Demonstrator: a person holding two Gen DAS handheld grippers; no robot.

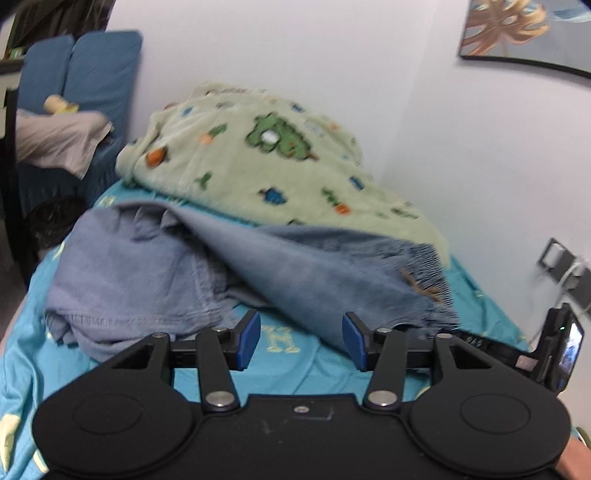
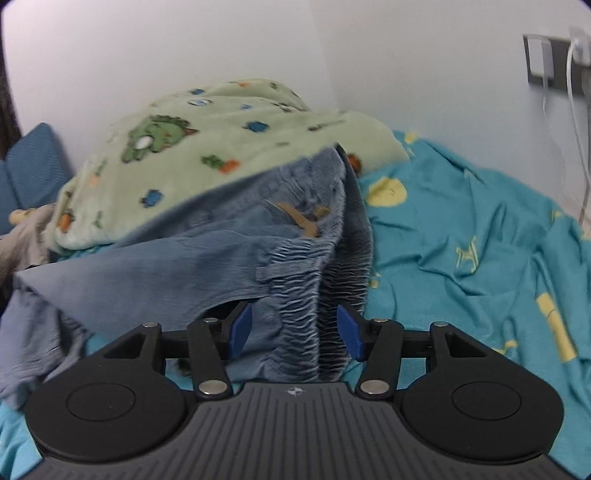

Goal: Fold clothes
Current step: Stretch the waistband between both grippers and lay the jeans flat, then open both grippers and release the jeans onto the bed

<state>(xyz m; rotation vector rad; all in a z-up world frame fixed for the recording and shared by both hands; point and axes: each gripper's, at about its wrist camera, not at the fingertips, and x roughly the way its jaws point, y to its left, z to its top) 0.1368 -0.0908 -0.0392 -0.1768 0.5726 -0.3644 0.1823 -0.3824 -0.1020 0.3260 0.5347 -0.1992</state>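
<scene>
left fingers (image 1: 301,341): spread wide, gripping nothing, just bare sheet showing in the gap between my blue pads (image 1: 249,339)

right fingers (image 2: 295,332): also spread apart, but the gathered elastic waistband of the blue jeans (image 2: 236,258) sits right in the gap. The pads (image 2: 242,330) aren't pinching it though, cloth looks loose between them

jeans: lying on the bed, one side lifted up like a tent toward my right fingers, the rest bunched in a rumpled heap off to the left in the left wrist view (image 1: 147,273). Brown tag or stitching near the waistband, kinda blurry

blanket: pale green fleece blanket (image 1: 258,158) with a dinosaur print, piled up behind the jeans against the wall, its edge touching them

bed sheet: turquoise sheet (image 2: 480,236) with yellow prints, wrinkled, under everything

further out: white wall (image 1: 332,55), framed picture (image 1: 524,33) up top right, wall socket (image 2: 546,59) with a white cable plugged in, blue cushions (image 1: 92,74) at the far left
</scene>
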